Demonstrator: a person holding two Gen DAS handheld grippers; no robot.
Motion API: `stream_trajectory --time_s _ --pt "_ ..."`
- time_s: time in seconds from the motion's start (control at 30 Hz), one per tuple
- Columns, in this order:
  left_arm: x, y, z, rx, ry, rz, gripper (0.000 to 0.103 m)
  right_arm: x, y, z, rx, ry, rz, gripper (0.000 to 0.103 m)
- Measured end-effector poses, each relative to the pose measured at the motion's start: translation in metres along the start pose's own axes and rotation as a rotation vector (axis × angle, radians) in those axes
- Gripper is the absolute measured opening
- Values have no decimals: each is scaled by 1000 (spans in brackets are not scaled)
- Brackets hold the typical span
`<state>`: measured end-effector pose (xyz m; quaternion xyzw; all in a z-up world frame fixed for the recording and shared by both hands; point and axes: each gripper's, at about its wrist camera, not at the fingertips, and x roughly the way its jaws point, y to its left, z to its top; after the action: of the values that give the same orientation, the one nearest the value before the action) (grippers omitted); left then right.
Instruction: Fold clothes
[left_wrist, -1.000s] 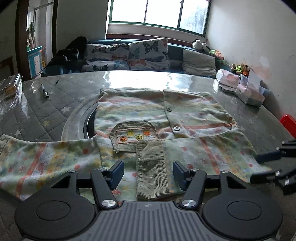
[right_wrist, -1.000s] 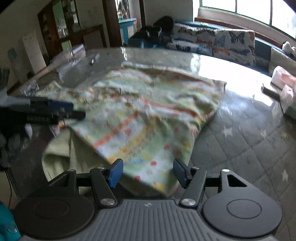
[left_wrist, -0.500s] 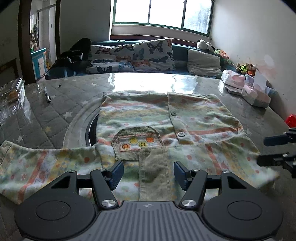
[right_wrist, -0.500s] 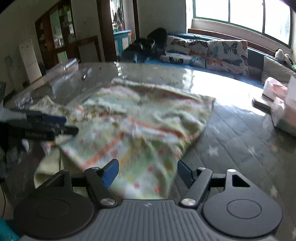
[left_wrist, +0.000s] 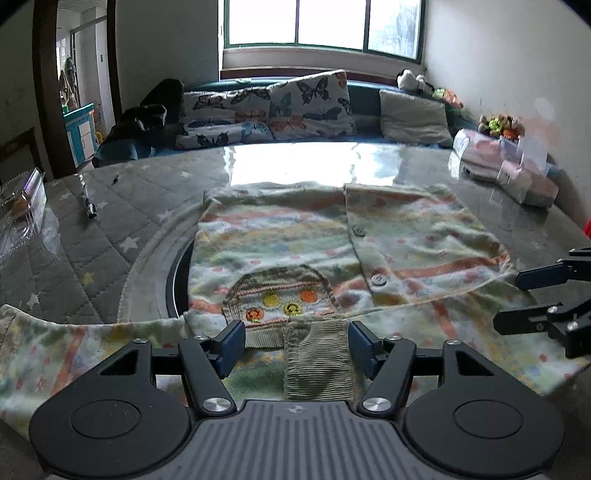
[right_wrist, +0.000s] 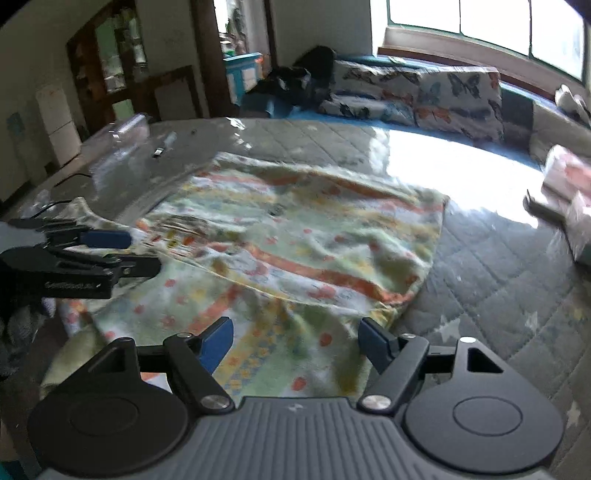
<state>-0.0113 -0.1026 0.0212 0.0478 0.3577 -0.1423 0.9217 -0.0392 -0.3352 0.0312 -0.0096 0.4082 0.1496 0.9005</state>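
A small pale green knitted cardigan (left_wrist: 295, 243) with orange stripes, dots and buttons lies flat on the table, front up. Its ribbed cuff (left_wrist: 317, 354) lies folded across the near hem. One sleeve (left_wrist: 55, 343) stretches out to the left. My left gripper (left_wrist: 297, 345) is open, its jaws either side of the cuff, just above the cloth. My right gripper (right_wrist: 295, 341) is open over the cardigan's right near part (right_wrist: 295, 258); it also shows at the right edge of the left wrist view (left_wrist: 532, 299). The left gripper shows in the right wrist view (right_wrist: 107, 251).
The table (left_wrist: 110, 229) has a quilted grey star-patterned cover under glossy plastic. A pen (left_wrist: 88, 199) and a clear plastic box (left_wrist: 26, 206) lie at the left. Pink packets (left_wrist: 509, 173) sit at the right. A sofa with butterfly cushions (left_wrist: 306, 107) stands behind.
Both grippers have drawn back and risen a little from the cardigan. The cardigan lies as before, both grippers stay open.
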Motion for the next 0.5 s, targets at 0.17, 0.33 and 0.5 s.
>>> stream_trajectory --time_s 0.17,0.33,0.5 --pt "-6 4 -3 -1 -2 -3 69 -7 8 -3 -42 -7 -14 77" --pt "-30 4 -12 8 -28 -24 75 -19 30 -10 -105 -15 3 77" --pt "-37 9 -28 -9 -9 -12 75 -17 39 -18 -122 4 0 77"
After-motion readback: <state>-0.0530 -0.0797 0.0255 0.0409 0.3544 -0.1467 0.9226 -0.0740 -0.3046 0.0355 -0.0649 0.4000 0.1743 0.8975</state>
